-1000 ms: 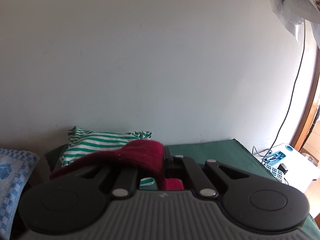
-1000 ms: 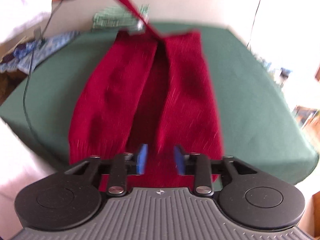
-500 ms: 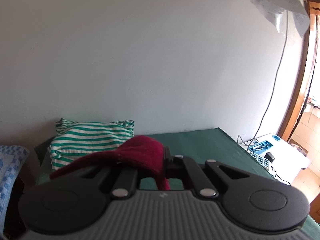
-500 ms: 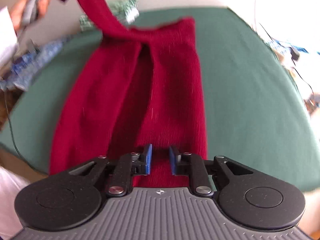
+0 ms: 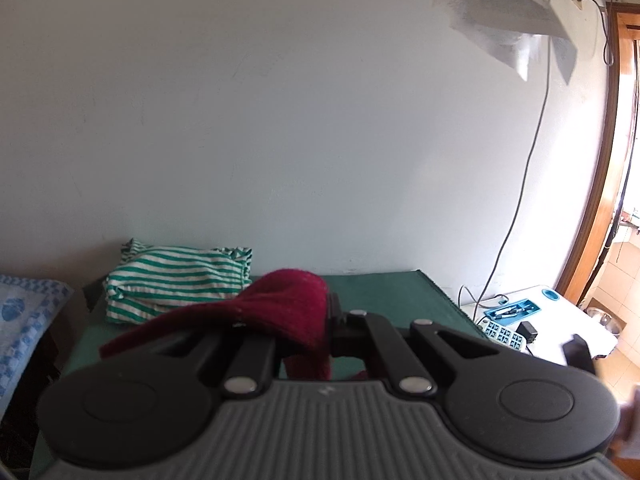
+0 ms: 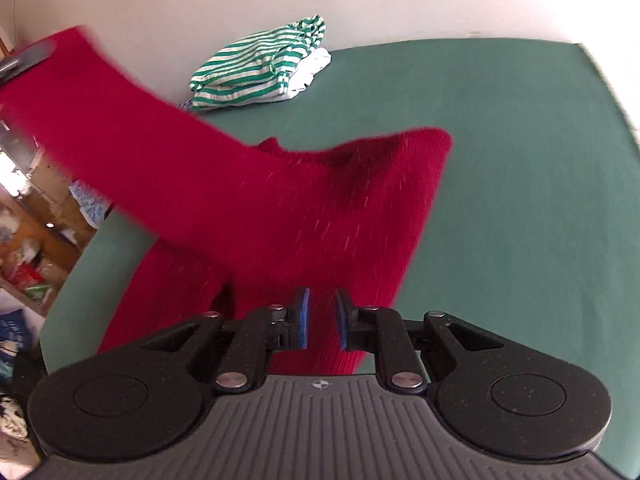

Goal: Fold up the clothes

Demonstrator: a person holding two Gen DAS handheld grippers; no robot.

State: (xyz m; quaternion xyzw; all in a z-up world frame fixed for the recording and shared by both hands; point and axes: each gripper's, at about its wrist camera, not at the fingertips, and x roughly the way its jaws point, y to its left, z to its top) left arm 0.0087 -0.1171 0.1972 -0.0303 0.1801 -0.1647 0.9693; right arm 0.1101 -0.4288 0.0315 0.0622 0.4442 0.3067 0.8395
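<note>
Right half of frame: bare green-covered desk [image 6: 520,184], open passage. Centre and left: raised red knit garment [image 6: 248,200] blocks. Upper centre: folded green-and-white striped cloth pile [image 6: 256,68] against the wall.

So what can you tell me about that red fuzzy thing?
The red fuzzy knitted garment looks soft and woolly. Most of it lies on the green table cover, with one long strip lifted up toward the left. That strip drapes over the left gripper, which is shut on it. The right gripper hovers open above its near end.
</note>
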